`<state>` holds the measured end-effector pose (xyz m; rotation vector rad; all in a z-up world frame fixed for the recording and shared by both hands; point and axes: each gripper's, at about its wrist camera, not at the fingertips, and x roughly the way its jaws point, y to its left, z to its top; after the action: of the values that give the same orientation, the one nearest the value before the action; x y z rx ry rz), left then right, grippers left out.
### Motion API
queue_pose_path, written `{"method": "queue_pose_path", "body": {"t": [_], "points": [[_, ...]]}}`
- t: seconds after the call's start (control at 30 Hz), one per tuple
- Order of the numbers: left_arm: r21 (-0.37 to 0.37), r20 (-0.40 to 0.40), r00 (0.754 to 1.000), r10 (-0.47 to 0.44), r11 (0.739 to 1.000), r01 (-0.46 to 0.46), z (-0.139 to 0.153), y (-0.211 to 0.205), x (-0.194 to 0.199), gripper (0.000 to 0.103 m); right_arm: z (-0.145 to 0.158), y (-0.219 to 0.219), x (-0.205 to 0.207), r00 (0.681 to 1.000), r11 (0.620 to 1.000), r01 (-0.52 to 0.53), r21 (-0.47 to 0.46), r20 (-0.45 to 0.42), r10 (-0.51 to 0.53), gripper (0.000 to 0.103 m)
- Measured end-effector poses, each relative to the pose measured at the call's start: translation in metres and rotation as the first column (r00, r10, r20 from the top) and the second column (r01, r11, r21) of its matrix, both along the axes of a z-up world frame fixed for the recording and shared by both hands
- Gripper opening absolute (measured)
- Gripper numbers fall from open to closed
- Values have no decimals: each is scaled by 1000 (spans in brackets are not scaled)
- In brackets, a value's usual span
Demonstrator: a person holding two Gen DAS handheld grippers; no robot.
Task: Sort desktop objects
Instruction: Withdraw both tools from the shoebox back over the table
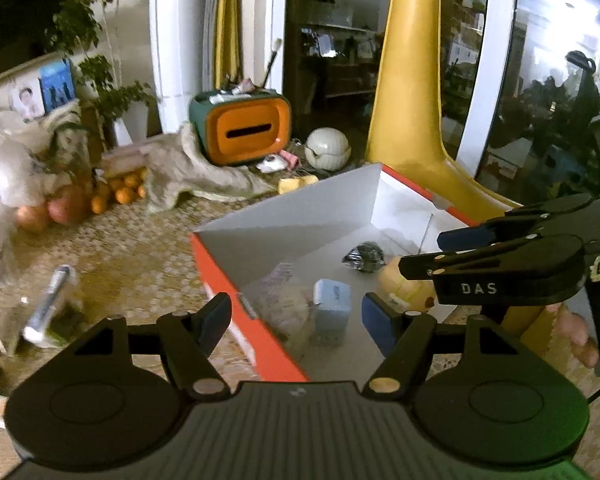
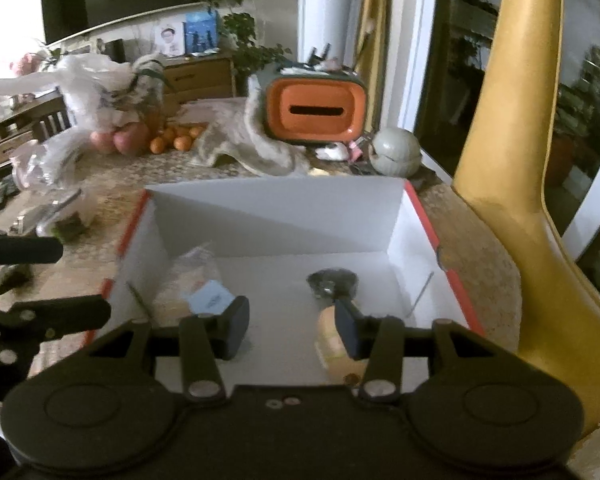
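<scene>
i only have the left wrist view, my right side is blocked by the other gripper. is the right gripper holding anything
Observer: No. In the right wrist view the right gripper is open and empty, over the white box.
Operator: what's that yellowish thing half hidden behind it
Observer: A rounded yellowish object lying on the box floor; the right finger pad overlaps it, so I cannot tell what it is.
Operator: is anything else in the box beyond it
Observer: A thin rod leans against the box's right wall, and a dark crumpled item lies just beyond the yellowish object.
</scene>
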<state>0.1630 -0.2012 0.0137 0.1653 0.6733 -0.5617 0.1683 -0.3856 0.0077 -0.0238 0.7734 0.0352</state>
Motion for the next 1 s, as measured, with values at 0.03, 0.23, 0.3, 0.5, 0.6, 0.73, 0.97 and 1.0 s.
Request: {"method": "queue_pose_path", "body": {"t": [0.03,0.23,0.3,0.5,0.6,0.73,0.97,1.0], "points": [[-2,4,1000,6,1000,-6,2,4,-3,71,3,4,-2,1000,1000,-7,1,3,7,47],[-16,28,999,44,999,-44,16,32,-22,71,18,28,-17,998,999,-53,8,31,52,47],[-21,38,997,65,998,-64,20,43,-30,71,23,38,-23,996,997,-74,16,45,73,47],[-26,59,992,109,994,-108,26,73,-54,71,27,67,-36,991,991,-128,41,56,126,48],[-29,66,989,132,991,-130,28,90,-65,71,29,83,-40,986,986,-157,50,61,154,48],[-24,79,982,170,985,-168,29,113,-77,72,33,105,-46,979,979,-197,56,72,193,48],[-20,85,962,258,966,-257,25,159,-94,82,32,144,-50,961,961,-271,62,70,266,57],[-20,85,958,272,962,-272,24,166,-95,85,31,149,-50,959,958,-280,64,69,276,57]]}}
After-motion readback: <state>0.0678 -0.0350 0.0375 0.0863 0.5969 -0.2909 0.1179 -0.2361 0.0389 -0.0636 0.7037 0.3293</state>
